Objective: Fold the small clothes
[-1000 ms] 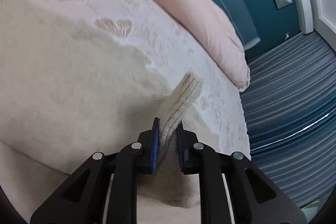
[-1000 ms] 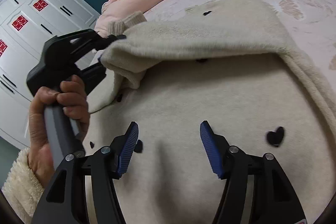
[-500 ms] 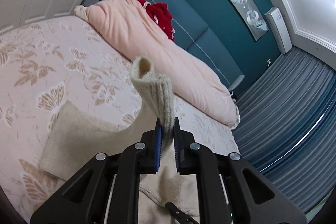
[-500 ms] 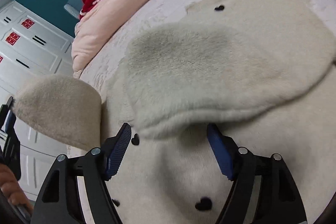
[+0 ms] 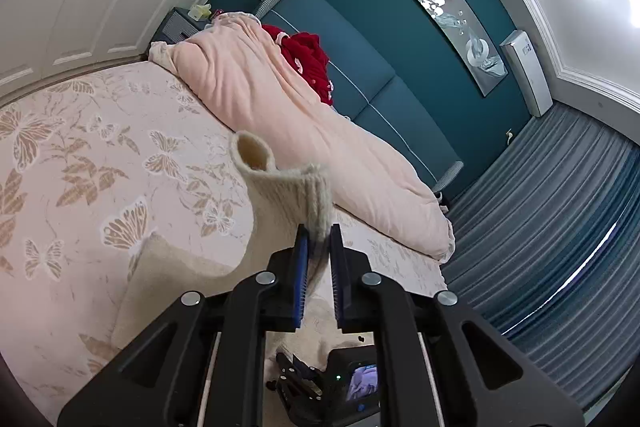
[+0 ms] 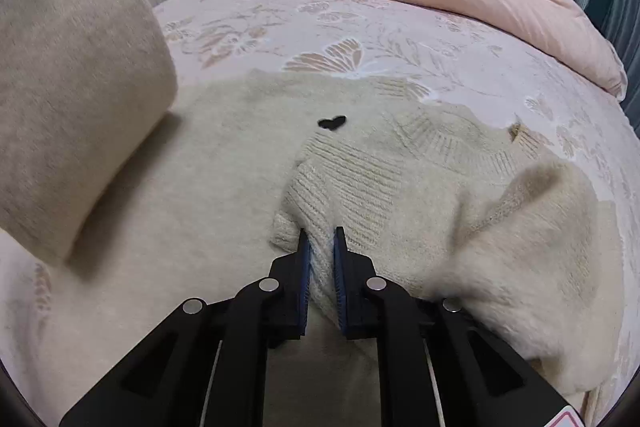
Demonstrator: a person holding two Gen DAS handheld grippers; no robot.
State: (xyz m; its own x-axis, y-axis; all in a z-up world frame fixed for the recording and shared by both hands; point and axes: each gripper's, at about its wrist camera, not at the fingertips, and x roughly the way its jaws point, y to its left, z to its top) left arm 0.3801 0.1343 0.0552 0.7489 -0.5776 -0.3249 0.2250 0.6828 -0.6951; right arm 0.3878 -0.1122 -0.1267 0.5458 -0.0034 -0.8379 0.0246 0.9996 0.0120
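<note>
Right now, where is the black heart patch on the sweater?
In the right wrist view, the black heart sits centre frame on the cream sweater, just beyond the ribbed cuff pinched by the right claw.

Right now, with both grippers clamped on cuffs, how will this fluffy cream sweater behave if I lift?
Probably floppy: the fluffy cream sweater already sags from the left gripper. Its ribbed cuff bunches at the right gripper, so it likely stretches. The fuzzy knit should resist slipping.

No legible text, label, brand, number or sign in either view; a red-edged sticker [image 6: 566, 420] at the bottom right of the right wrist view is cut off and unreadable, and the small lit screen [image 5: 362, 383] low in the left wrist view shows no readable characters.
</note>
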